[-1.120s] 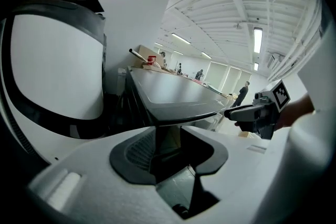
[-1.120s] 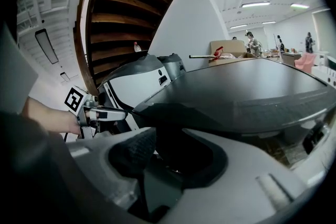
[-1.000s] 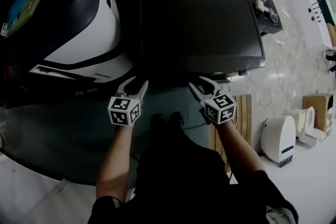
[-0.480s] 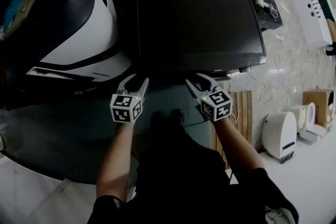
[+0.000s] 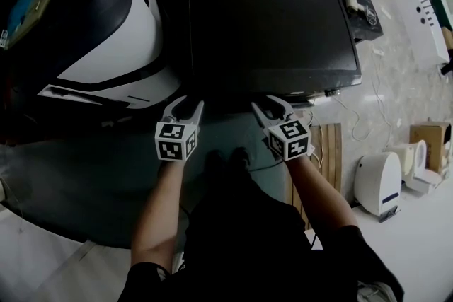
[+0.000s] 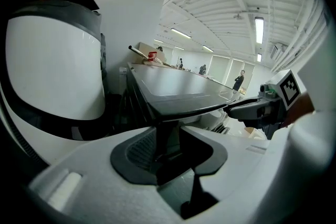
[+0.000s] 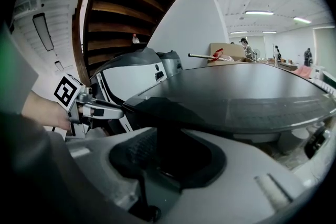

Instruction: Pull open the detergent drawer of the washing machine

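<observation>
The washing machine [image 5: 272,21] is the dark-topped box in front of me. Its front face and detergent drawer are hidden below the top's front edge. My left gripper [image 5: 185,107] is at the top's front left corner and my right gripper [image 5: 270,105] at the front edge, right of the middle. Both pairs of jaws stand wide and are closing. In the left gripper view the dark corner [image 6: 173,105] shows between the jaws of the left gripper [image 6: 168,152]. In the right gripper view the dark edge [image 7: 173,113] shows likewise in the right gripper [image 7: 168,157]. No pad visibly presses on anything.
A larger white and black machine [image 5: 106,32] stands close on the left. On the floor to the right are a wooden pallet [image 5: 329,145], a white appliance [image 5: 375,184], a cardboard box [image 5: 428,138] and loose cables. My legs fill the lower middle.
Both grippers stay at about the same place along the machine's front edge. I see no clear difference in their jaws.
</observation>
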`<move>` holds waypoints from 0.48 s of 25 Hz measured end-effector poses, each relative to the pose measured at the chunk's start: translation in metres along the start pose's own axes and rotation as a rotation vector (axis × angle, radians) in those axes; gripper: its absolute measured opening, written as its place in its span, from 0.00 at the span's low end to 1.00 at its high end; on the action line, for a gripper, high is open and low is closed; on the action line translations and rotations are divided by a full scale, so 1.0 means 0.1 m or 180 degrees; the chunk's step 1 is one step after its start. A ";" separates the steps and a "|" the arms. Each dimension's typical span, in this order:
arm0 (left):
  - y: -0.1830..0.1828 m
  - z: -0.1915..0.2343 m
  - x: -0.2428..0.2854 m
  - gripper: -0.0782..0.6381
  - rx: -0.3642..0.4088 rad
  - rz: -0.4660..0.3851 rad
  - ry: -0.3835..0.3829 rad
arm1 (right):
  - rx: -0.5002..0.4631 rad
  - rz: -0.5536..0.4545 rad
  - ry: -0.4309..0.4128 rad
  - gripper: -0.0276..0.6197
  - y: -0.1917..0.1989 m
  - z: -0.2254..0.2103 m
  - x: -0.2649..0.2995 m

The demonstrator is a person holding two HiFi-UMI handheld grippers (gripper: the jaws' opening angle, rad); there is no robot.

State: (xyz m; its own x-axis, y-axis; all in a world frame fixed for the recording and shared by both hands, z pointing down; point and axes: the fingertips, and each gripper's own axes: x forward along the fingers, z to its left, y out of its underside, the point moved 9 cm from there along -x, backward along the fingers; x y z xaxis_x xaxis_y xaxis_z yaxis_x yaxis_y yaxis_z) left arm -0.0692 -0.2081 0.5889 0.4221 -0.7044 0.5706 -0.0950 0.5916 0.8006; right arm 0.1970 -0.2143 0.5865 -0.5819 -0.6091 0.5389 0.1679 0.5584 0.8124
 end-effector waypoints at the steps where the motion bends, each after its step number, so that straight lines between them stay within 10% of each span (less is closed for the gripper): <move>1: 0.00 0.00 0.00 0.31 0.0023 0.0000 0.0002 | -0.0029 -0.0001 -0.0006 0.26 0.00 0.02 0.00; 12: 0.09 -0.07 -0.14 0.31 0.0049 0.0047 0.0090 | 0.0092 -0.0007 -0.0103 0.27 0.11 0.12 -0.16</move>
State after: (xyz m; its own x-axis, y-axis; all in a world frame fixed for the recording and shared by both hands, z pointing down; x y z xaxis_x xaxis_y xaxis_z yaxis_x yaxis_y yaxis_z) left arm -0.0701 -0.1900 0.5873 0.4459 -0.6841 0.5772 -0.1152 0.5956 0.7950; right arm 0.1981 -0.1915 0.5846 -0.6077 -0.5921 0.5293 0.1438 0.5734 0.8066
